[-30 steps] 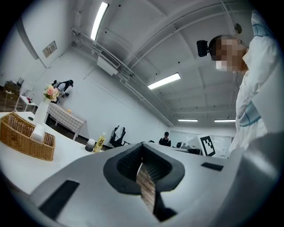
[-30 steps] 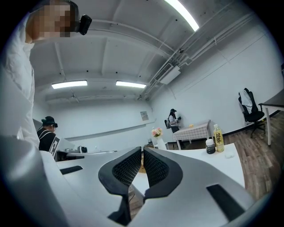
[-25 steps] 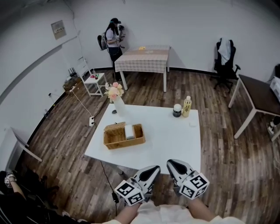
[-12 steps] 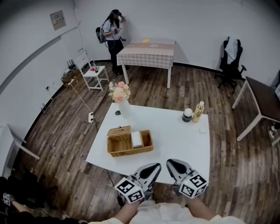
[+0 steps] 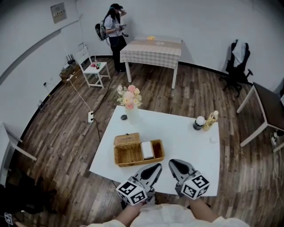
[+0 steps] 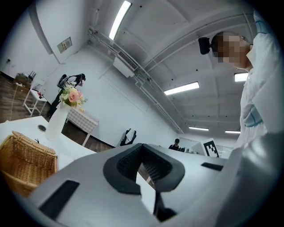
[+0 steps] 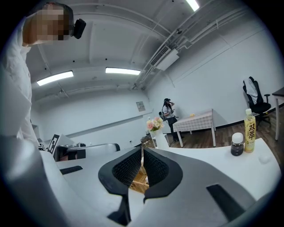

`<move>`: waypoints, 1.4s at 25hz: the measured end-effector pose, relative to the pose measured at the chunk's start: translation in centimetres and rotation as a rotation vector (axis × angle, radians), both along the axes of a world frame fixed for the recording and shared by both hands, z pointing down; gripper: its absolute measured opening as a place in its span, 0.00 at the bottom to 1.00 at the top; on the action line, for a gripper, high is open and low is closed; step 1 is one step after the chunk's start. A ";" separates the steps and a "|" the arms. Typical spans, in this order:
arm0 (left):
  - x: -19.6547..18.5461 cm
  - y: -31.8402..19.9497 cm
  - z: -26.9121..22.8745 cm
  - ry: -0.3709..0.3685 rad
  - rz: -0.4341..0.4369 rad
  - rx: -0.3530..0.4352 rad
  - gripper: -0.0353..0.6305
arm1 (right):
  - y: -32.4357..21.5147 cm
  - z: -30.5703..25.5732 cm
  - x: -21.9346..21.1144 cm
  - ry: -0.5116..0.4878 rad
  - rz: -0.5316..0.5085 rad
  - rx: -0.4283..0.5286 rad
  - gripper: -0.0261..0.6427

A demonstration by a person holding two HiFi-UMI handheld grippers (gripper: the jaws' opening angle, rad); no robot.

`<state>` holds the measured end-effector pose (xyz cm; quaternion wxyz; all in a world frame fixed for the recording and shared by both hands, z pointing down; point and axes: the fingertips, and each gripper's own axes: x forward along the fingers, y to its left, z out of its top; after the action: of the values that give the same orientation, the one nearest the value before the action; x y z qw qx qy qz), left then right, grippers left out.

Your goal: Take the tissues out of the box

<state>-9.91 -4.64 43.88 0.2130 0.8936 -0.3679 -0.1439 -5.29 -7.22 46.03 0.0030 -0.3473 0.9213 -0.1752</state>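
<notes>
Woven wicker box (image 5: 128, 156), lid open, white tissues (image 5: 147, 150) inside, near the table's (image 5: 186, 142) front edge; left tool (image 5: 155, 168) and right tool (image 5: 173, 164) pressed together.

Place: a bare studio or lab room is indicated.
Floor: dark wood plank floor (image 5: 57, 133) is laid throughout.
Walls: plain white walls (image 5: 199, 22) are seen, with one small framed notice (image 5: 58, 12).
Ceiling: long white strip lights (image 6: 120, 17) and exposed ducting (image 6: 126, 66) are fitted.
Furniture: a white square table (image 5: 182, 137), a checked-cloth table (image 5: 153, 48) and a black office chair (image 5: 237, 66) are spread about.
</notes>
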 end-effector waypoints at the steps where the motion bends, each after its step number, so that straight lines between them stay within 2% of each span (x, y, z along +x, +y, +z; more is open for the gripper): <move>1: -0.4 -0.5 0.1 -0.004 -0.004 -0.002 0.06 | -0.5 0.2 -0.5 0.005 0.000 -0.001 0.09; 9: -1.7 -4.3 2.2 0.025 -0.017 -0.050 0.06 | -3.1 1.9 -1.0 0.072 0.012 -0.042 0.09; 17: -1.1 -6.4 3.6 0.012 -0.050 -0.097 0.06 | -5.5 3.2 -0.6 0.066 -0.034 -0.068 0.09; 25: -0.2 -9.0 3.4 -0.044 -0.099 -0.115 0.06 | -9.0 2.6 -0.2 0.043 -0.085 -0.055 0.09; 31: -1.3 -9.6 4.4 -0.100 -0.160 -0.145 0.06 | -9.5 3.4 0.5 0.027 -0.093 -0.076 0.09; 35: -2.0 -10.2 5.7 -0.165 -0.198 -0.163 0.06 | -9.8 4.0 1.1 0.023 -0.097 -0.085 0.09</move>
<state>-11.88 -14.83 49.56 0.2386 0.8415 -0.4809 -0.0600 -4.23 -17.00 50.01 -0.0310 -0.3039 0.9288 -0.2100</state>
